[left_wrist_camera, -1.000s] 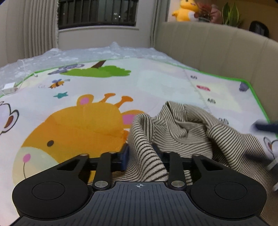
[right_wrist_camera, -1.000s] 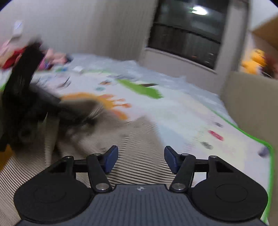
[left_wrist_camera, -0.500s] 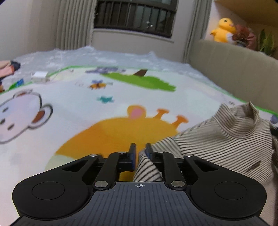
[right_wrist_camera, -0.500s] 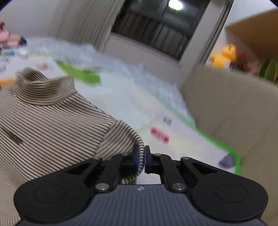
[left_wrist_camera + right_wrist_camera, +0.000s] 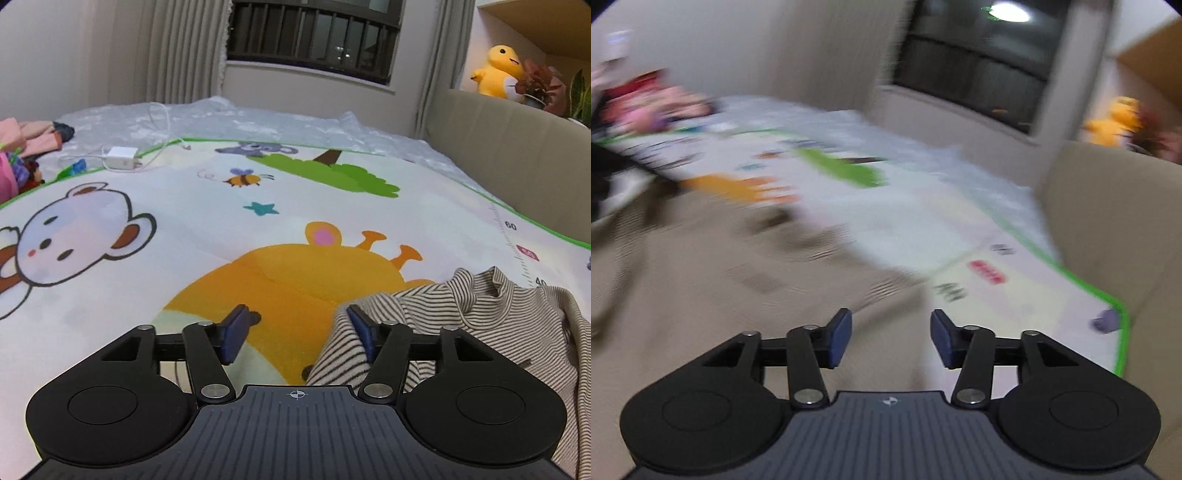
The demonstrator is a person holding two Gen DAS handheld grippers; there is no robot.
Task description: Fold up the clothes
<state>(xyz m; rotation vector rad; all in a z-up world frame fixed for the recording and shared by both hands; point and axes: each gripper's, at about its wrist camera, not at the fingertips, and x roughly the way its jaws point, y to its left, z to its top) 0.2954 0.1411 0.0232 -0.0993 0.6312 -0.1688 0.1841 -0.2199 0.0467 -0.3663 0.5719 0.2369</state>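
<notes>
Cartoon play mat (image 5: 207, 236) over bed; striped sweater (image 5: 480, 317), white charger (image 5: 122, 162) lying on it.

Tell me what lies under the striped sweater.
The striped sweater lies on the cartoon play mat, overlapping the orange giraffe print. Whatever else is beneath the fabric is hidden.
</notes>
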